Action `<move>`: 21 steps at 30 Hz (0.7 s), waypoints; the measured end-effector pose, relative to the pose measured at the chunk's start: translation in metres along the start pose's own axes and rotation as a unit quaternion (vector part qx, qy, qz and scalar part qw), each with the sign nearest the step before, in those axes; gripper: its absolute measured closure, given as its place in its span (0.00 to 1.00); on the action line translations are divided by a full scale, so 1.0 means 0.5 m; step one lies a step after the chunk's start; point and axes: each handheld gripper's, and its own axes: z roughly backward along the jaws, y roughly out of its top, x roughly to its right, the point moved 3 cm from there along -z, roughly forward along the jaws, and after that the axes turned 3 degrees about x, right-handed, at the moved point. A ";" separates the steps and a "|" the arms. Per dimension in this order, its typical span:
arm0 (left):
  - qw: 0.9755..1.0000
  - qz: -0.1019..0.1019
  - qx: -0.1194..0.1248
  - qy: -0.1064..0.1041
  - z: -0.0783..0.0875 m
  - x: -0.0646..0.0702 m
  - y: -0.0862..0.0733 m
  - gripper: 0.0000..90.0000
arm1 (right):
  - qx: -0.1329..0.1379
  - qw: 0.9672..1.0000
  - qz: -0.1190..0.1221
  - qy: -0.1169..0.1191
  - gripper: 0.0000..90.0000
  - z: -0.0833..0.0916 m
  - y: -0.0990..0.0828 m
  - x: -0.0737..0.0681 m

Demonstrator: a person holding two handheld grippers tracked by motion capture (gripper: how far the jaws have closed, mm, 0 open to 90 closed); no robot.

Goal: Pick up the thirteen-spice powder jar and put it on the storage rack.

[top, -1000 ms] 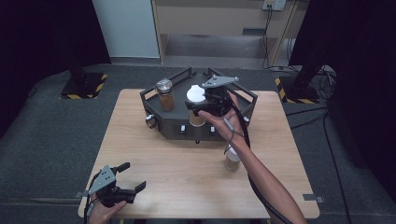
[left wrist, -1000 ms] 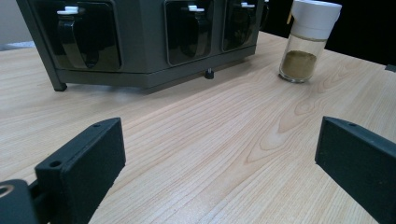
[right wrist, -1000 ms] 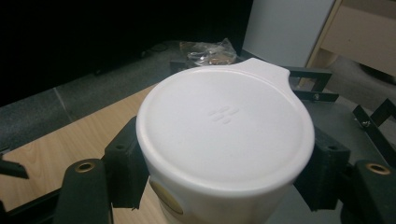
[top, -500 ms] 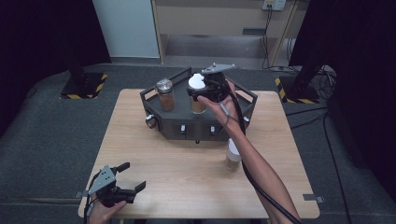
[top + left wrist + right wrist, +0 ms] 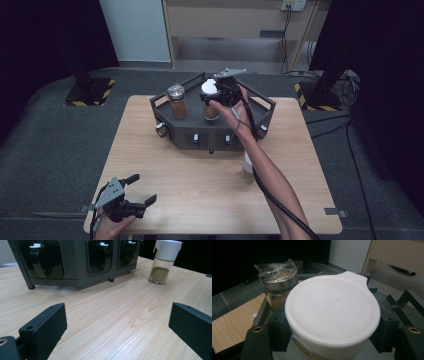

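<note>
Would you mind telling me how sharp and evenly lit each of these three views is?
High view: even light on the table, black curtains at both sides, slightly soft overall. Left gripper view: wood grain and the spice jar are sharp; the near jaws blur a little. Right gripper view: the white lid sits very close, bright and nearly featureless, while the foil-wrapped jar behind glints and the background stays dark.

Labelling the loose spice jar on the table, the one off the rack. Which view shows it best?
Left gripper view: the jar stands unobstructed, white cap and olive powder clear. In the high view the right forearm partly covers it.
</note>
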 end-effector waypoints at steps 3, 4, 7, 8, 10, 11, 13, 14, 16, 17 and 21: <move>1.000 0.000 -0.001 0.000 -0.001 0.000 0.000 0.01 | 0.001 1.000 -0.005 -0.001 0.34 -0.006 -0.005 0.004; 1.000 -0.001 -0.001 0.000 -0.001 0.000 0.000 0.01 | 0.002 1.000 -0.004 -0.001 0.34 -0.007 -0.006 0.005; 1.000 -0.001 -0.001 0.000 -0.001 0.000 0.000 0.01 | 0.000 1.000 -0.005 0.000 0.34 -0.011 -0.006 0.007; 1.000 -0.001 -0.001 0.000 -0.001 0.000 0.000 0.01 | -0.001 1.000 -0.006 0.001 0.34 -0.012 -0.005 0.009; 1.000 -0.001 -0.001 -0.001 -0.001 0.000 0.000 0.01 | -0.001 1.000 -0.005 0.001 0.34 -0.014 -0.006 0.010; 1.000 -0.001 -0.001 -0.001 -0.001 0.000 0.000 0.01 | -0.001 1.000 -0.005 0.001 0.34 -0.014 -0.006 0.010; 1.000 -0.002 -0.001 -0.001 -0.001 0.000 0.000 0.01 | 0.000 1.000 -0.006 0.001 0.34 -0.015 -0.007 0.011; 1.000 -0.002 -0.002 -0.001 -0.001 0.001 0.000 0.01 | 0.000 1.000 -0.008 0.002 0.34 -0.016 -0.007 0.011; 1.000 -0.003 -0.001 -0.001 -0.001 0.001 0.000 0.01 | -0.001 1.000 -0.009 0.003 0.34 -0.017 -0.009 0.013; 1.000 -0.002 -0.001 -0.001 -0.001 0.001 0.000 0.01 | -0.001 1.000 -0.009 0.004 0.34 -0.018 -0.010 0.013; 1.000 -0.003 -0.002 -0.001 -0.001 0.001 0.001 0.01 | -0.003 1.000 -0.010 0.005 0.34 -0.021 -0.013 0.014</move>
